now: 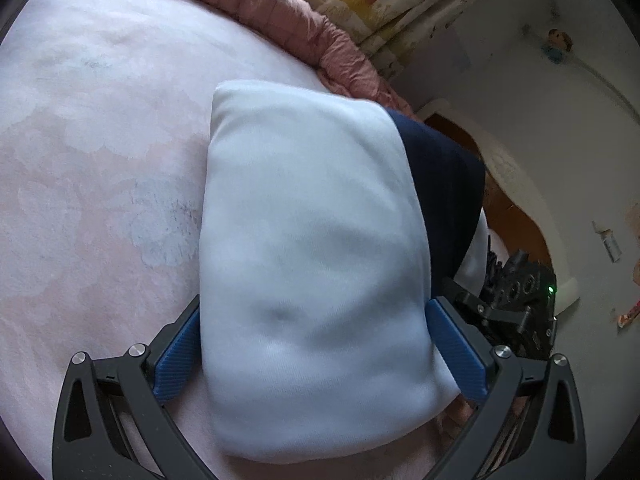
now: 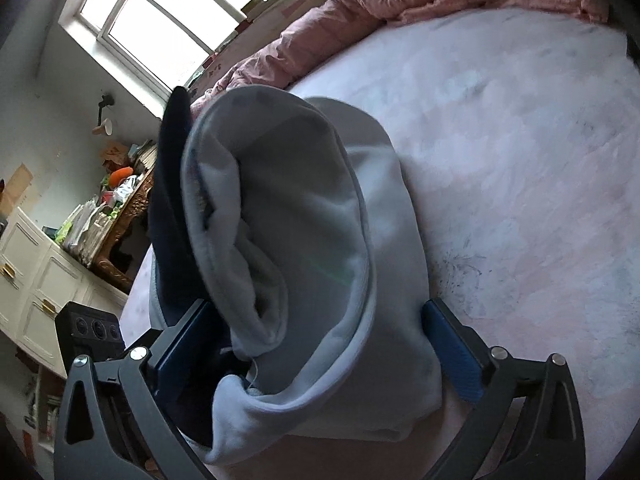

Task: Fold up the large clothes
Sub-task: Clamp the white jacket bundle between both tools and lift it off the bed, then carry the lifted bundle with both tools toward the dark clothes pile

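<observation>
A folded light-blue garment (image 1: 312,240) with a navy part (image 1: 444,176) along its right side lies on the pink bed sheet (image 1: 88,160). My left gripper (image 1: 318,344) stands wide open astride its near end, a blue pad (image 1: 180,352) close against each side without squeezing the cloth. In the right wrist view the same garment (image 2: 312,216) shows its layered open edge and the navy part (image 2: 168,184) on the left. My right gripper (image 2: 316,344) is open wide around it, with the right pad (image 2: 450,352) just beside the cloth.
A crumpled pink quilt (image 1: 280,16) runs along the far edge of the bed. Beside the bed are a cluttered wooden desk (image 2: 120,216), white cabinets (image 2: 36,280) and a window (image 2: 160,20). The right gripper's body (image 1: 516,300) sits close to my left gripper.
</observation>
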Available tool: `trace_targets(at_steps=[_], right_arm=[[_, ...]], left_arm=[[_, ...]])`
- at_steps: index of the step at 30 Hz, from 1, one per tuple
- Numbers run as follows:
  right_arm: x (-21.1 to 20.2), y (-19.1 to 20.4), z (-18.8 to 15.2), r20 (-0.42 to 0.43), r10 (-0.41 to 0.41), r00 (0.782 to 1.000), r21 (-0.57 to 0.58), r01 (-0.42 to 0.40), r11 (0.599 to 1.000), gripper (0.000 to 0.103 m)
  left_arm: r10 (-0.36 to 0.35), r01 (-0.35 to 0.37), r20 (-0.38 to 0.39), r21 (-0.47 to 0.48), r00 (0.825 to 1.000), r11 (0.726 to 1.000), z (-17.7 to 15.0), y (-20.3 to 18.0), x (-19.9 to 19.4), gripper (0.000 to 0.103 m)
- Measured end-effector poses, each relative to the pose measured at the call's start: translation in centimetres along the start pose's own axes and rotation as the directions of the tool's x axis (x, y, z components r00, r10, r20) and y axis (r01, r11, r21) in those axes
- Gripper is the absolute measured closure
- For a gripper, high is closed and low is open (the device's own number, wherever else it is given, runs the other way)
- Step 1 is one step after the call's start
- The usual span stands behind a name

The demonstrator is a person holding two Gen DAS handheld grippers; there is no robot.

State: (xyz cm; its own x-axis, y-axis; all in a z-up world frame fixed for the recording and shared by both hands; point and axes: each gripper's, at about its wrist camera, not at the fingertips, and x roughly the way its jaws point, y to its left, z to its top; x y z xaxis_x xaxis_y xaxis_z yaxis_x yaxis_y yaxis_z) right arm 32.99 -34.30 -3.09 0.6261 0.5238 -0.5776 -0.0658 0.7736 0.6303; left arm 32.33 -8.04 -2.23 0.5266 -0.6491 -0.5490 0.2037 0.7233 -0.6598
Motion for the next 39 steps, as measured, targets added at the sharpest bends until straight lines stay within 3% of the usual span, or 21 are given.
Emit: trace_targets(at_steps=[2,4,6,8,10,17,20,21,23,26,30,39], right_arm=[[0.6,-0.4,0.5,-0.023,0.02,1.0,-0.005,-0.02,1.0,0.0],[0.7,0.0,0.6,-0.031,0.007,0.999,-0.02,-0.008,1.0,0.0],[0.8,0.2,0.5,-0.022,-0.002,1.0,-0.03,0.001,1.0,0.0],[0.9,-0.1,0.6,-0.026,0.007,1.0,-0.017,-0.007,1.0,0.0],[0.9,-0.2,0.7,-0.034,0.016,0.999,-0.011,-0.016,1.0,0.0],[0.9,-0.5,0.3,-0.045,0.048,0.998,-0.018,-0.049,0.999,0.001],[0.9,-0.4,0.1,-0.023,0.049,0.999,-0.013,-0.05,0.999,0.006],[0.7,-0.3,-0.1,-0.005,0.043,0.999,-0.011,-0.043,0.999,0.01],[-0.2,0.5,-0.7,0.049,0.017,0.999,-0.043,-0.015,0.999,0.033],[-1.4,1.8,-1.1,0.111,0.0,0.994,-0.105,0.012,0.994,0.045],[-2.6,2.9,-1.3,0.151,0.007,0.989,-0.15,0.016,0.989,0.049],[-6.7,3.1,-1.6,0.207,0.04,0.977,-0.148,-0.009,0.989,0.05]], left_arm=[[0.074,-0.074,0.003,0.014,0.997,0.997,-0.5,-1.0,-0.3,0.0],[0.172,-0.174,0.038,0.044,0.984,0.984,-1.3,-2.3,-0.8,0.0],[0.222,-0.226,0.063,0.075,0.973,0.971,-1.6,-3.1,-0.9,0.0],[0.198,-0.2,0.035,0.056,0.98,0.978,-1.4,-2.7,-0.4,0.0],[0.107,-0.108,-0.023,-0.023,0.994,0.994,-1.1,-1.0,0.2,0.0],[0.046,-0.047,-0.027,-0.027,0.999,0.999,-1.3,-0.8,0.7,0.0],[0.063,-0.063,-0.024,-0.005,0.998,0.998,-1.4,-1.4,0.8,0.001],[0.075,-0.075,-0.015,0.007,0.997,0.997,-1.4,-1.6,0.8,0.008],[0.097,-0.098,0.024,0.043,0.995,0.994,-1.6,-2.5,0.3,0.022],[0.105,-0.11,0.067,0.079,0.992,0.991,-1.8,-3.4,-0.5,0.034],[0.1,-0.107,0.079,0.089,0.992,0.99,-1.4,-3.7,-0.8,0.037],[0.116,-0.144,0.134,0.226,0.984,0.963,-0.3,-8.5,-1.8,0.038]])
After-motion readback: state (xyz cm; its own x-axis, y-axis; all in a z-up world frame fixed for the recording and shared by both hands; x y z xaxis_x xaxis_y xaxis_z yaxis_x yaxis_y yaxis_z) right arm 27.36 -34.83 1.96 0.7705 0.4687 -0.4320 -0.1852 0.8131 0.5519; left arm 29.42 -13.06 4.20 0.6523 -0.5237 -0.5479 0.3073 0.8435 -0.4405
